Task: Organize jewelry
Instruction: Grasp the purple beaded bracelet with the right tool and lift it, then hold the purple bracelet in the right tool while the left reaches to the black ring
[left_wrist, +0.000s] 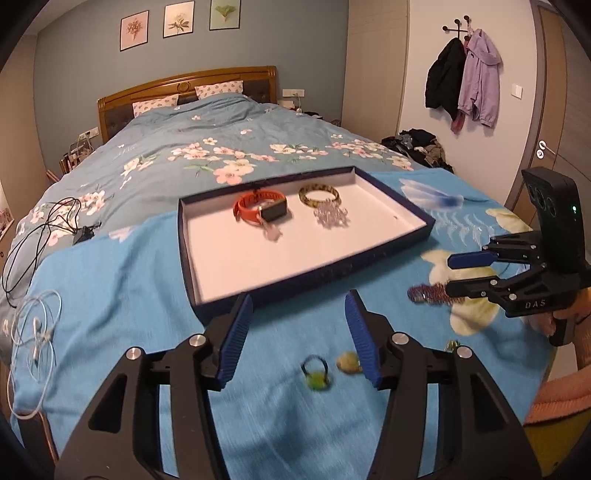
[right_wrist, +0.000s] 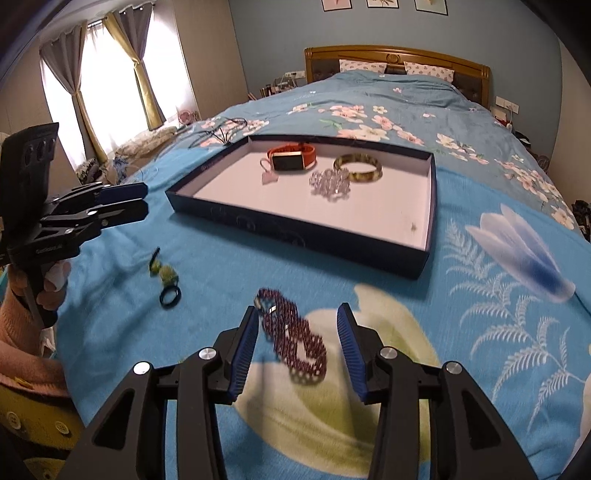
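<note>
My right gripper (right_wrist: 297, 349) has its jaws spread wide, and the purple beaded bracelet (right_wrist: 293, 338) lies on the blanket between the blue pads; I can't tell whether either pad touches it, since the picture is smeared there. From the left wrist view the same bracelet (left_wrist: 430, 294) shows just beside the tips of the right gripper (left_wrist: 448, 273).

My left gripper (left_wrist: 299, 332) is open as well, with nothing between its fingers. Just ahead of it on the light blue blanket (left_wrist: 122, 280) lie a black ring with a green stone (left_wrist: 316, 373) and a small yellowish piece (left_wrist: 349, 362), both blurred. In the right wrist view those small items (right_wrist: 165, 275) sit near the left gripper (right_wrist: 144, 201).

Beyond both grippers sits the dark blue tray (right_wrist: 295, 236) with a white inside. In it I see an orange smartwatch (right_wrist: 293, 157), a clear crystal bracelet (right_wrist: 330, 181) and a greenish-gold bangle (right_wrist: 357, 168), the crystal piece touching the bangle. The tray (left_wrist: 295, 277) rests on the blanket, which is spread over the floral bed cover (left_wrist: 221, 147). White earphones (left_wrist: 35, 332) and a black cable (left_wrist: 40, 229) lie off to the left side.
</note>
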